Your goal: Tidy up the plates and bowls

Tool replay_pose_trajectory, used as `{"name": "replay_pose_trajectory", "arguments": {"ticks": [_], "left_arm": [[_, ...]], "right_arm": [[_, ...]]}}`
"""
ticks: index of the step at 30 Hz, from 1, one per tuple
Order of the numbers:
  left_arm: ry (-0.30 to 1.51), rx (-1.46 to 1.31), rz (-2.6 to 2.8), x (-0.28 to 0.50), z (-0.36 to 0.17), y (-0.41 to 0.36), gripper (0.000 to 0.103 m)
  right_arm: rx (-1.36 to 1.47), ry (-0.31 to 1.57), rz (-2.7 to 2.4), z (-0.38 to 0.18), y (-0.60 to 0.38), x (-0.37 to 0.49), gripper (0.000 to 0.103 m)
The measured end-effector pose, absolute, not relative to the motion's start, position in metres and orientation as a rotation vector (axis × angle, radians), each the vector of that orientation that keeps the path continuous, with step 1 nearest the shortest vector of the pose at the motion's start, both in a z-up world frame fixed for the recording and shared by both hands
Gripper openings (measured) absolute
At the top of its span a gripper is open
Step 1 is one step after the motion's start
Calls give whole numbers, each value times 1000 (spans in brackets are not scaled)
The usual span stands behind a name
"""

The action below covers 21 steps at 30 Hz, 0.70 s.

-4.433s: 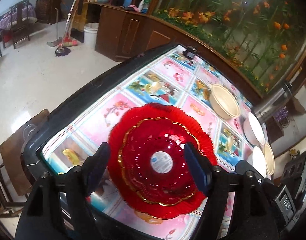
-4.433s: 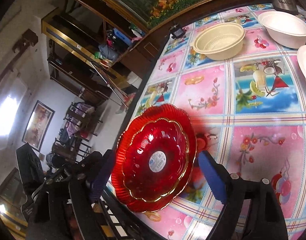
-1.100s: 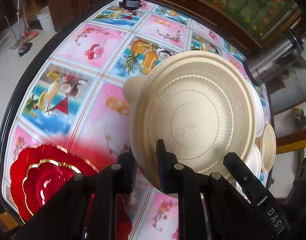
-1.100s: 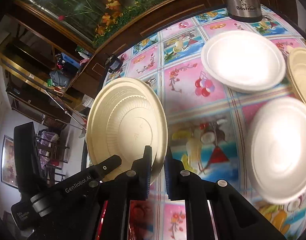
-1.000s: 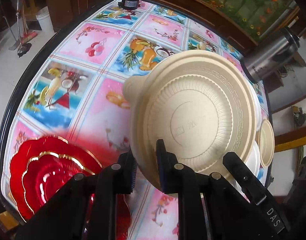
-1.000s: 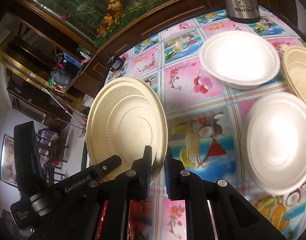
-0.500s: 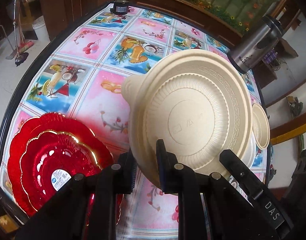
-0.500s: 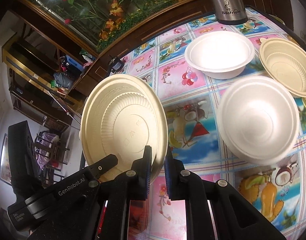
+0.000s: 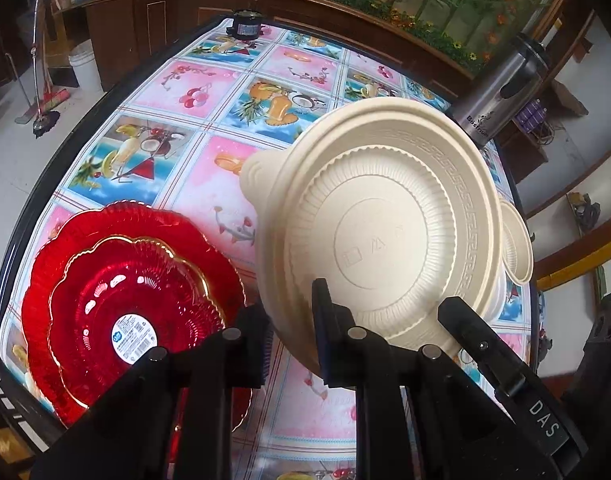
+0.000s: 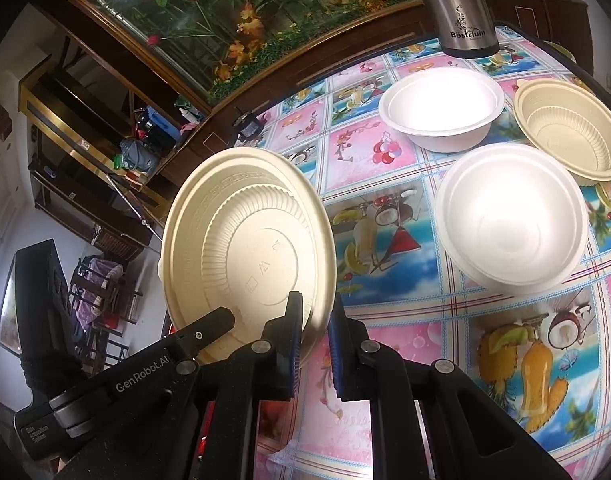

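I am holding the cream bowl (image 9: 385, 240) up off the table with both tools, its ribbed underside turned toward both cameras. My left gripper (image 9: 291, 336) is pinching the bowl's rim near the bottom centre of the left wrist view, its jaws nearly closed with only the rim between them. My right gripper (image 10: 315, 340) is clamping the rim in the same way at the lower centre of the right wrist view, jaws almost together on the edge. The bowl is tilting steeply, filling the middle right of the left view and the centre left of the right view.

Below it, in the lower left of the left view, the red plates (image 9: 125, 308) are lying stacked on the patterned tablecloth (image 9: 193, 80), the smaller gold-rimmed one nested inside the larger.

In the right view, a white bowl (image 10: 509, 220) is sitting upright at the middle right, another white bowl (image 10: 441, 108) is standing behind it toward the upper right, and a second cream bowl (image 10: 569, 136) is resting at the far right edge, just beside both. A steel flask (image 10: 461, 12) is standing at the top right, at the table's far edge.
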State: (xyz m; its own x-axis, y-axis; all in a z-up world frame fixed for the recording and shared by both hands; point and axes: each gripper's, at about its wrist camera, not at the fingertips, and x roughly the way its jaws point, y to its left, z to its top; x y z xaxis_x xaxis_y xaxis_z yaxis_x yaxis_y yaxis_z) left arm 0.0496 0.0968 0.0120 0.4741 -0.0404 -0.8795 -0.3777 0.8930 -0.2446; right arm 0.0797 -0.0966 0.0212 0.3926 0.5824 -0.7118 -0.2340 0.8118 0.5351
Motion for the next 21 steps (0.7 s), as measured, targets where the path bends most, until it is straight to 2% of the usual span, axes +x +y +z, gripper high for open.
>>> {"name": "replay_pose_trajectory", "arguments": {"ticks": [21], "left_arm": [[1045,-432,206,32,15,95,15]], "right_arm": [[374,1026,558,25,-100,64,12]]}}
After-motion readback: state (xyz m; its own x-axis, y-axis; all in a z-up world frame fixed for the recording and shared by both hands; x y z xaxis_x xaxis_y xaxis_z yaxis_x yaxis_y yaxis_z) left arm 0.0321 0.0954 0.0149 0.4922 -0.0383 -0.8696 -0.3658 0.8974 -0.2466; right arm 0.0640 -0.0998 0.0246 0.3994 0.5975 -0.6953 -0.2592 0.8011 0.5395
